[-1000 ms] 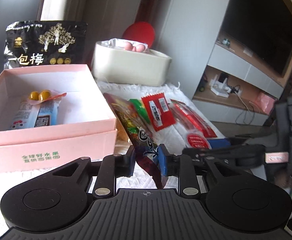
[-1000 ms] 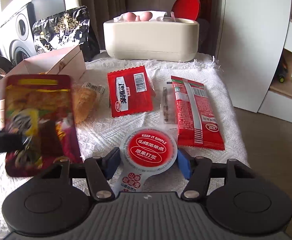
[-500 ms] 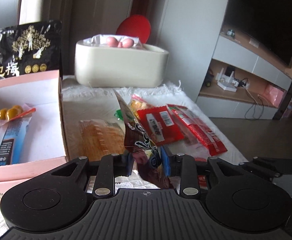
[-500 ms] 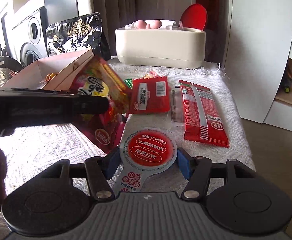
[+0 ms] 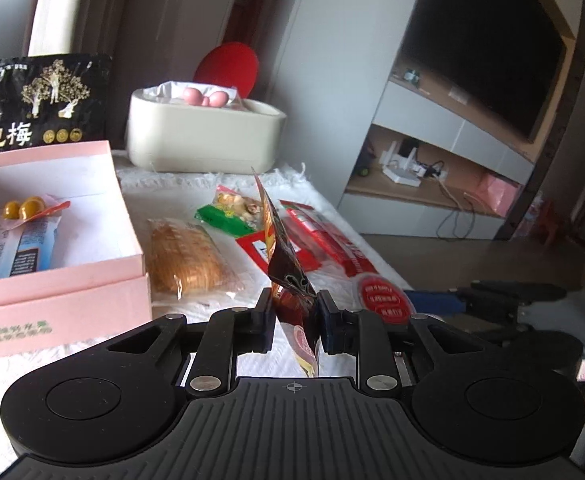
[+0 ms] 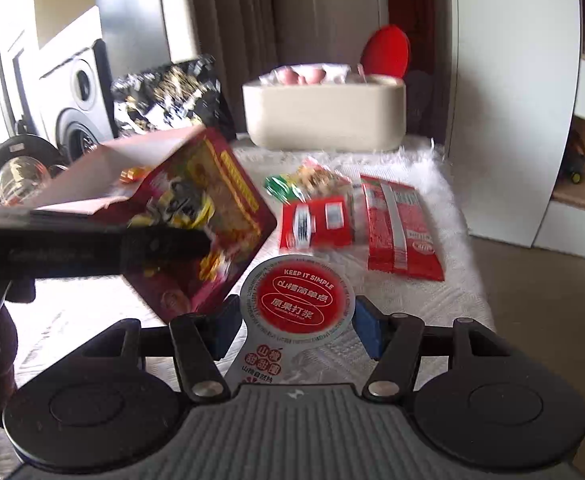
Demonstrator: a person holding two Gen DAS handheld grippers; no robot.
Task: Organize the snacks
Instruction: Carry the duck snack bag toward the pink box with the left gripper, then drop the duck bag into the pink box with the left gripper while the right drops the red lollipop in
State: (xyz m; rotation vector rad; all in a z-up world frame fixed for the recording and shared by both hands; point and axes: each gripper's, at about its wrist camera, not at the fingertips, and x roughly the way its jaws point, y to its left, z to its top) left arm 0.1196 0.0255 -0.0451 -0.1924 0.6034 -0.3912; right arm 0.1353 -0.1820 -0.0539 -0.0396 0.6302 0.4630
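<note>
The left tongs (image 5: 294, 318) clench a maroon snack packet (image 5: 288, 272) edge-on, lifted for the pink box (image 5: 64, 288) to their left; the right tongs (image 6: 288, 330) sit released around a round red-labelled snack (image 6: 297, 300) on the bench.

Left black two-finger gripper (image 5: 294, 314) — jaws closed narrowly on a dark red foil snack packet (image 5: 288, 272), pinched edge-on and raised above the tabletop. Right black two-finger gripper with blue pads (image 6: 294, 326) — jaws set wide, a round red-and-silver snack pouch (image 6: 297, 300) between them; contact with pads unclear.
</note>
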